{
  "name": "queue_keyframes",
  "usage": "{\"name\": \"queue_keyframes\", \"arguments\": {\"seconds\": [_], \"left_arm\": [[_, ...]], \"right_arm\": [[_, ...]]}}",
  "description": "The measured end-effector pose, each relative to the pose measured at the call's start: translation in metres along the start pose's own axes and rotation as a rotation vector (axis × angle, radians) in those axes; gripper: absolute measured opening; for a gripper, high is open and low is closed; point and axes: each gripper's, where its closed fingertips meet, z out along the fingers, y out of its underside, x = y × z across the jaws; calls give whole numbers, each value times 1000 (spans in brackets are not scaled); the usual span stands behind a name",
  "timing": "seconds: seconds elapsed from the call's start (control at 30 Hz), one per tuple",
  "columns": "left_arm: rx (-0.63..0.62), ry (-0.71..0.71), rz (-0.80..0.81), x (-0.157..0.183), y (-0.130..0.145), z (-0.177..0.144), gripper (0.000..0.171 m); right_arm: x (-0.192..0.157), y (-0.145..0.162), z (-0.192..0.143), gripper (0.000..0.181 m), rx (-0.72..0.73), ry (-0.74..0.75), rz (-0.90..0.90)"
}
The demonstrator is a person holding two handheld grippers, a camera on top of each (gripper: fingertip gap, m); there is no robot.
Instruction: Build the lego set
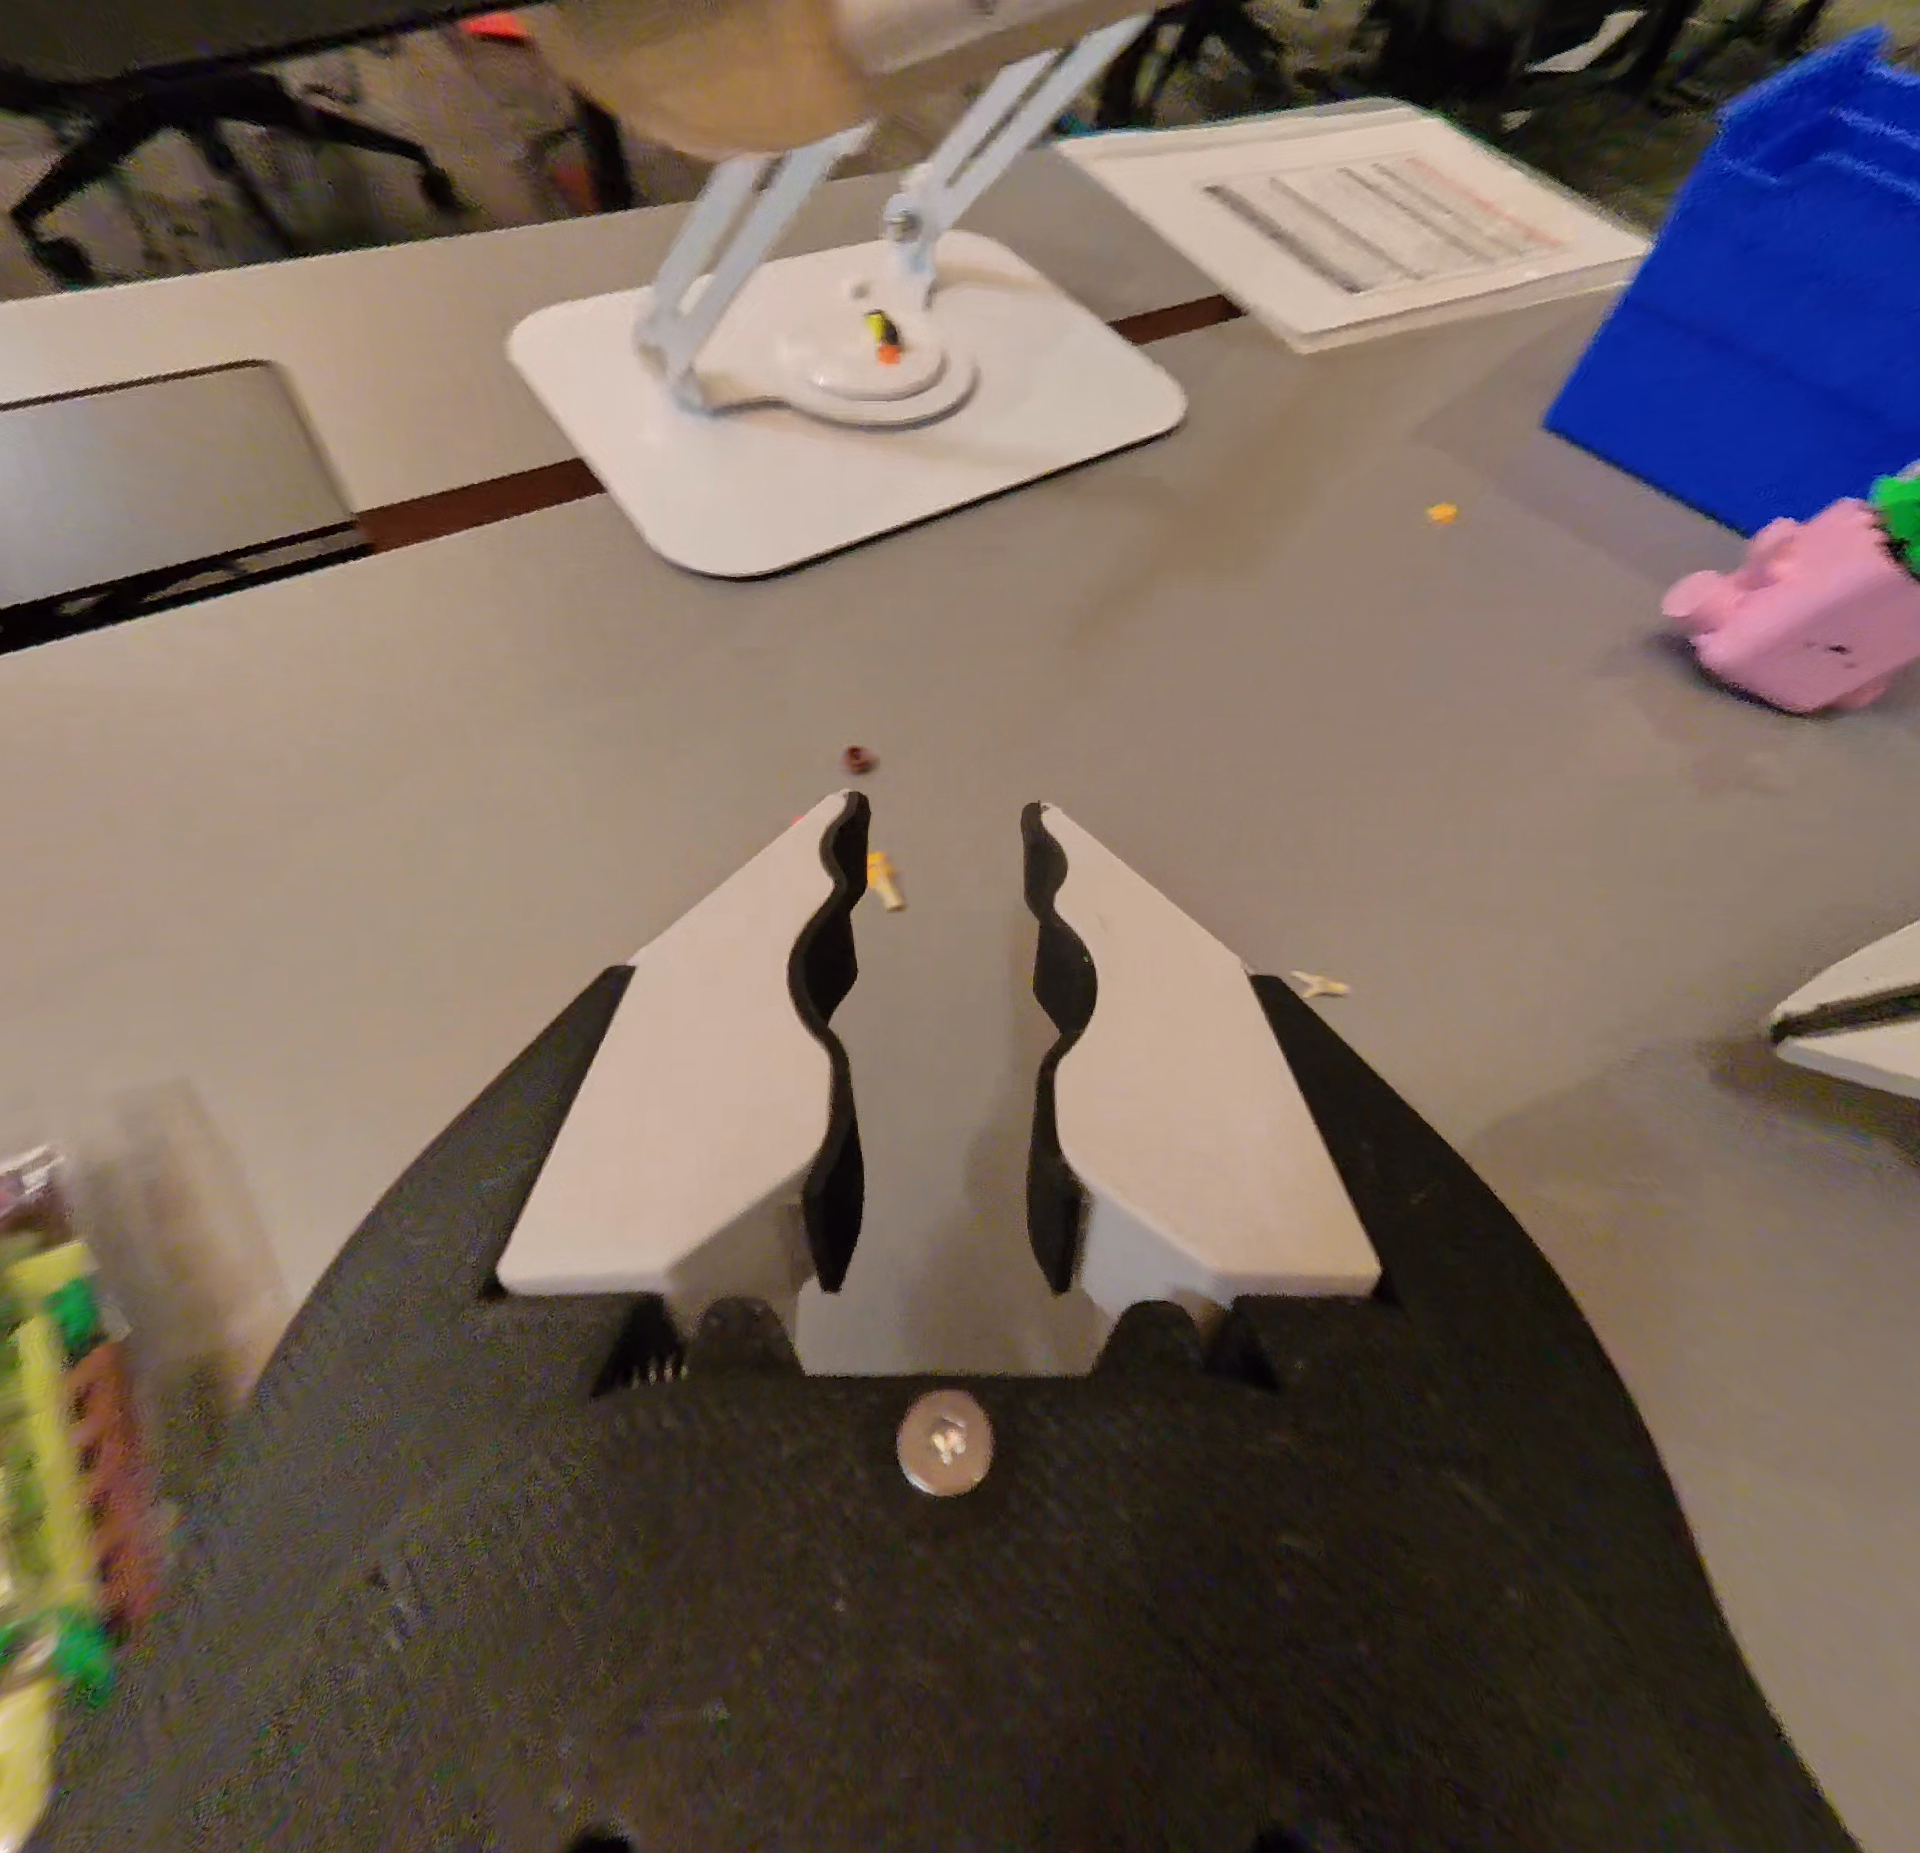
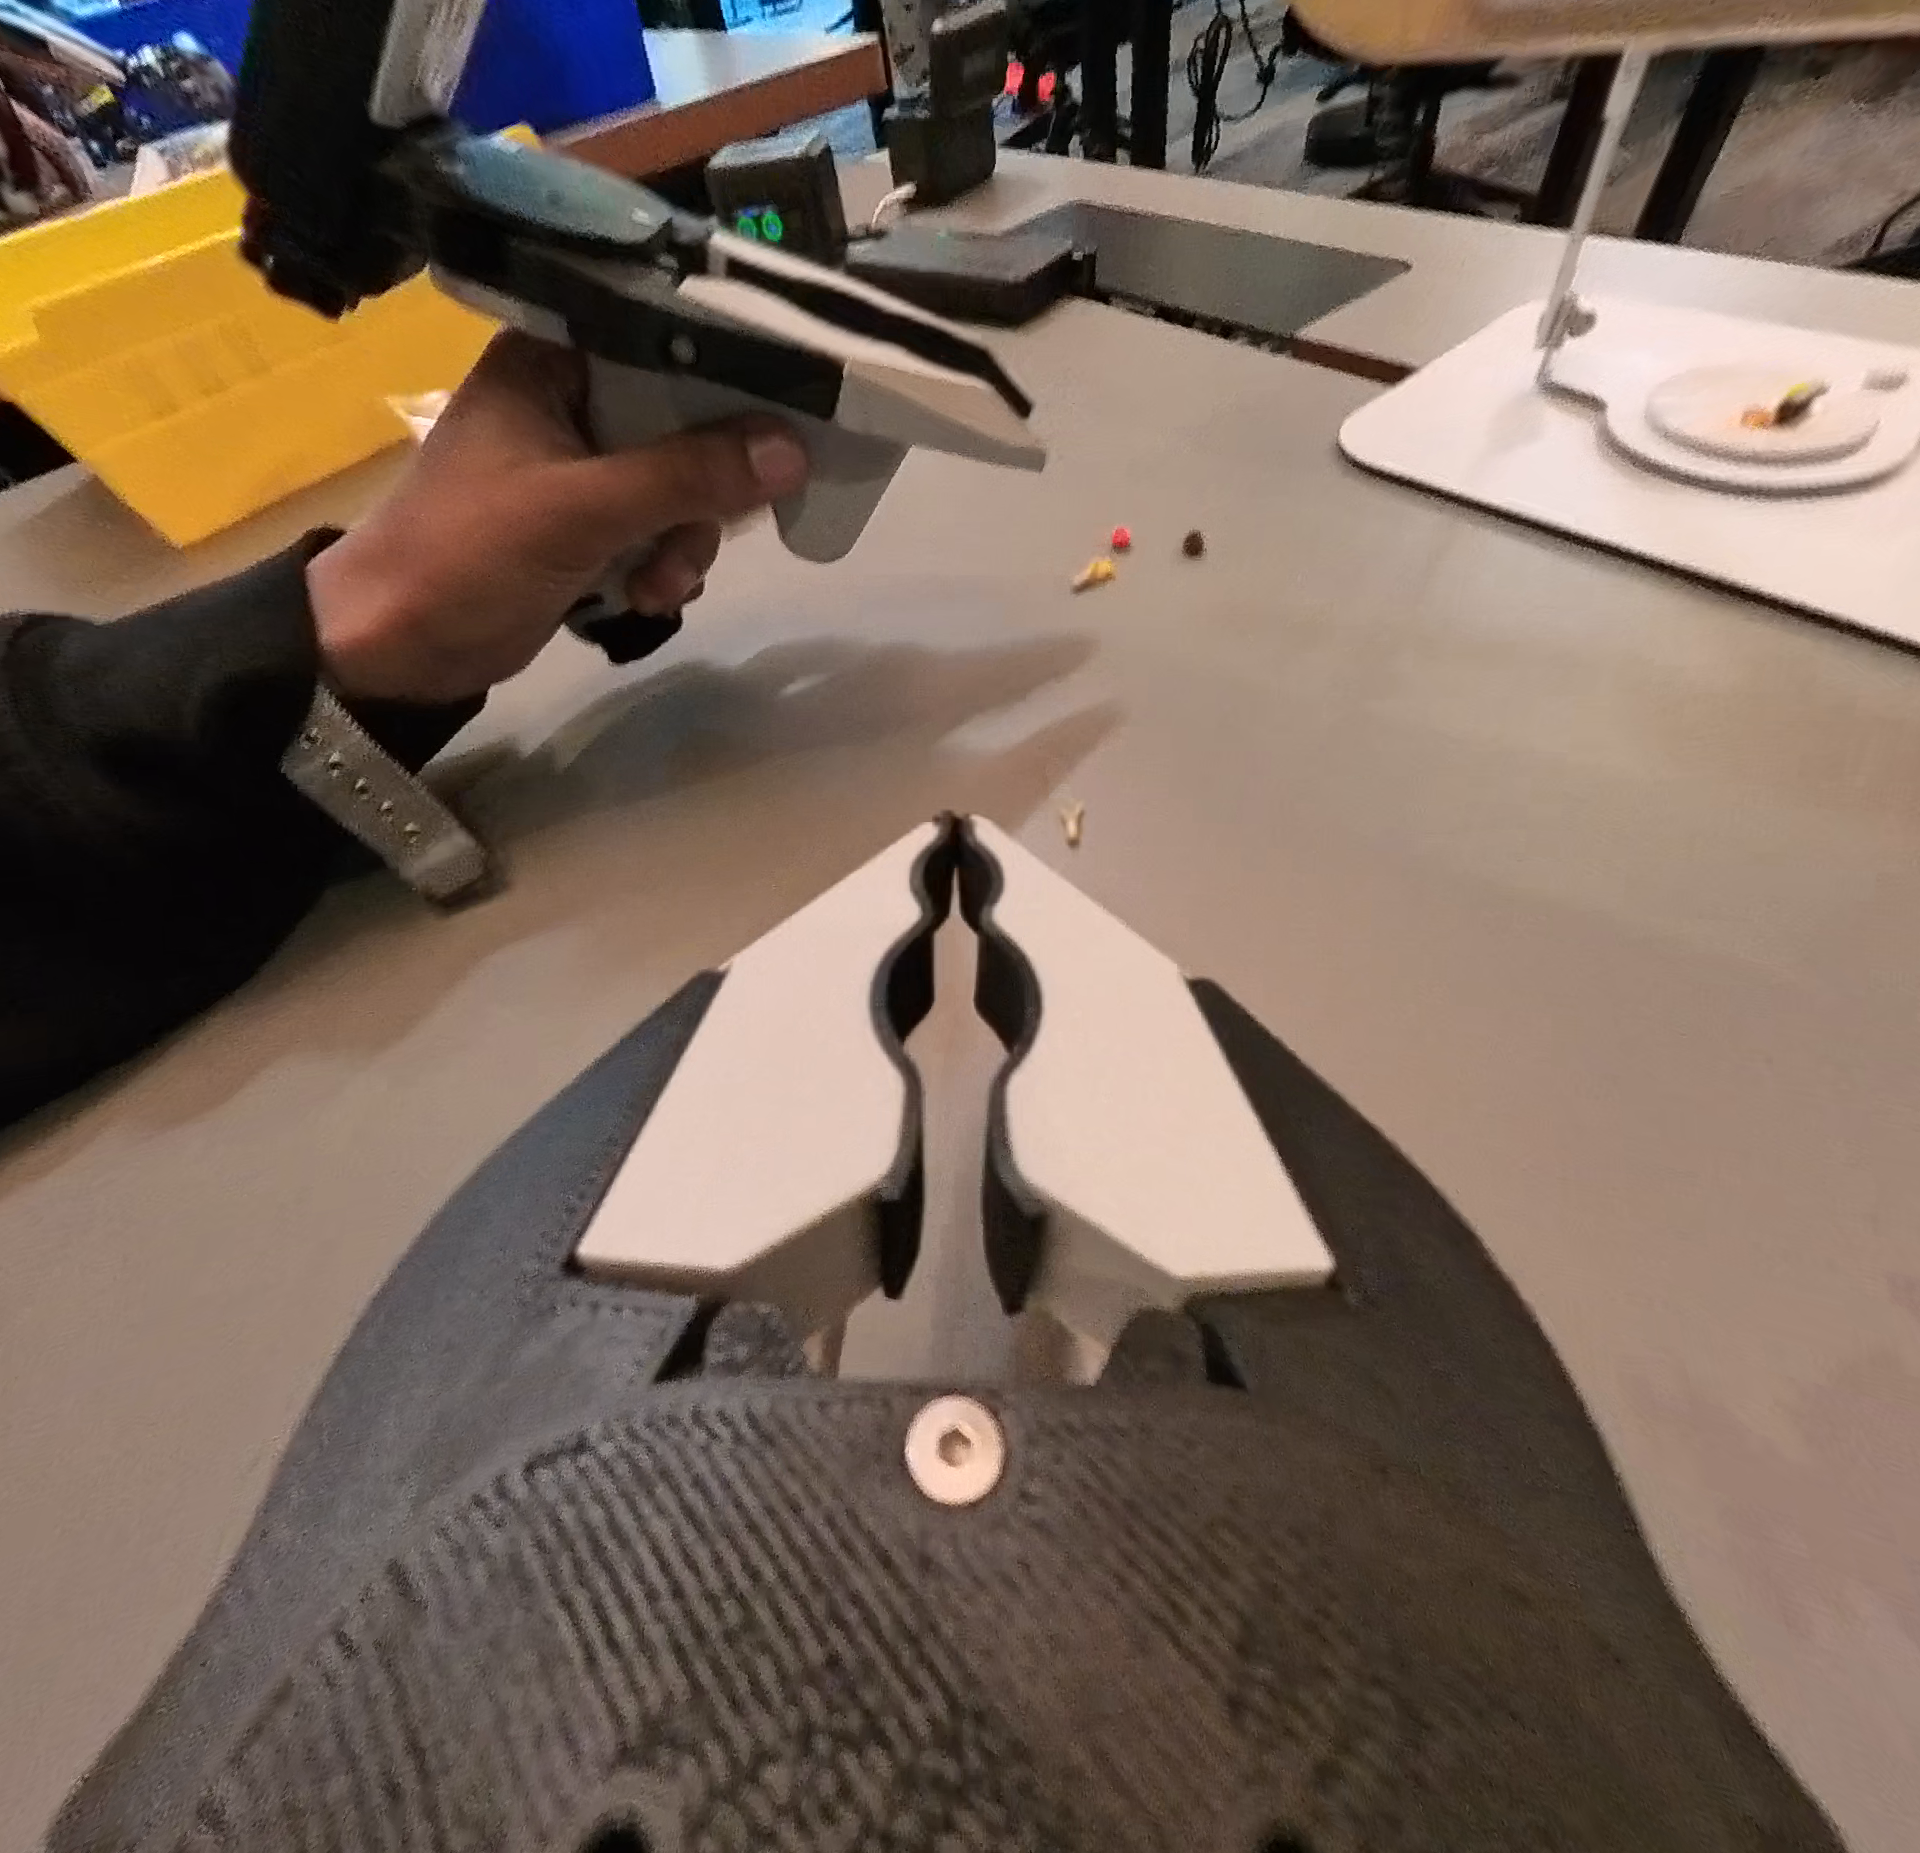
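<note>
The left gripper hovers with jaws apart and empty over the grey table, a small yellow piece lying beside its left finger, while the right gripper is closed and empty.

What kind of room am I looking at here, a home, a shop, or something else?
Probably a lab or shared workshop, not a home. A long grey table carries a blue parts bin and a yellow parts bin, electronic boxes with cables stand at the far edge, and more desks and chair legs crowd behind.
</note>
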Motion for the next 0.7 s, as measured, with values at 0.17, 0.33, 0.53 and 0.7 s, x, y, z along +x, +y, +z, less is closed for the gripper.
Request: {"name": "queue_keyframes", "arguments": {"seconds": [0.17,0.33,0.53,0.7], "left_arm": [[-28,33,-138,-15,13,2,39],[-69,49,-134,-11,22,9,39],[-62,46,-112,-8,21,9,35],[-88,58,-115,-6,24,13,36]], "right_arm": [[5,-3,42,0,-84,39,-118],[15,8,57,8,-187,82,-139],[27,28,43,7,-285,142,-136],[29,34,52,15,-340,144,-158]]}}
